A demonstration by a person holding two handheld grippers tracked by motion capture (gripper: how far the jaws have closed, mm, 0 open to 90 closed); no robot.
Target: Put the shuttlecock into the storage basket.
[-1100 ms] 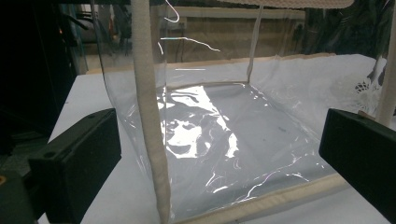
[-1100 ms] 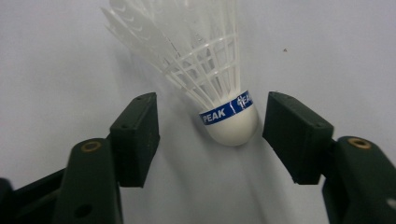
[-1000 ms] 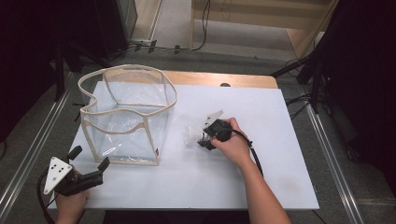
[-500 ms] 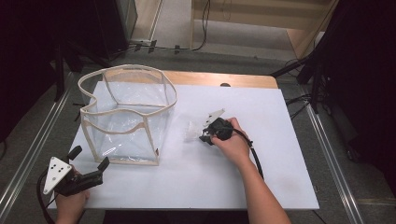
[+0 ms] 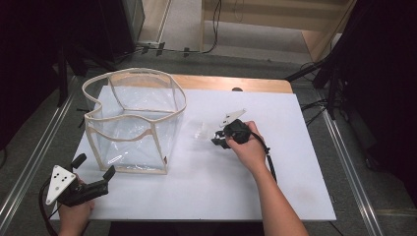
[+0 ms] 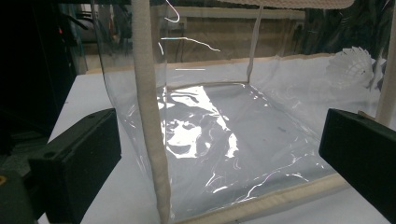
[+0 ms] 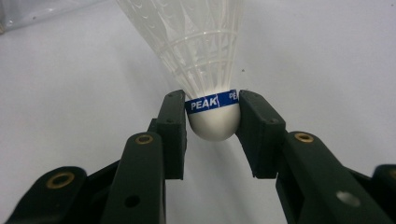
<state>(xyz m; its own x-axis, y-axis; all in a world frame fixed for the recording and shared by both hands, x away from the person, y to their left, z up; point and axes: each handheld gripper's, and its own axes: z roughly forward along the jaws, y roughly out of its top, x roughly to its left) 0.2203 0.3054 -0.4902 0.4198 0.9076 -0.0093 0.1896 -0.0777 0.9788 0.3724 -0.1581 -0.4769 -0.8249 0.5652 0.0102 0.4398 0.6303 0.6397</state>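
Where the right gripper [image 7: 212, 121] meets its load, the two black jaws press on either side of the white rounded cork of a shuttlecock [image 7: 205, 65], just below a blue band printed "PEAK". Its white mesh skirt flares away from the jaws, up and out of the right gripper view. Seen from the high view, this right gripper [image 5: 220, 141] sits near the middle of the white table [image 5: 295, 196], held by the person's right hand [image 5: 248, 150], with the pale shuttlecock [image 5: 200, 132] pointing left toward the bag. A dark cable trails back along the forearm.

Left of the shuttlecock stands a clear plastic bag [image 5: 133, 123] with cream fabric edging, upright and open at the top, its rim wavy. It rests on the table's left half, near but apart from the shuttlecock.

At the near left corner, the left hand [image 5: 74, 216] holds the left gripper [image 5: 93, 164], whose jaws stand wide apart with nothing between them. In the left gripper view these jaws frame the near corner of the clear plastic bag [image 6: 224, 135], and the shuttlecock [image 6: 350, 67] shows through its far wall.
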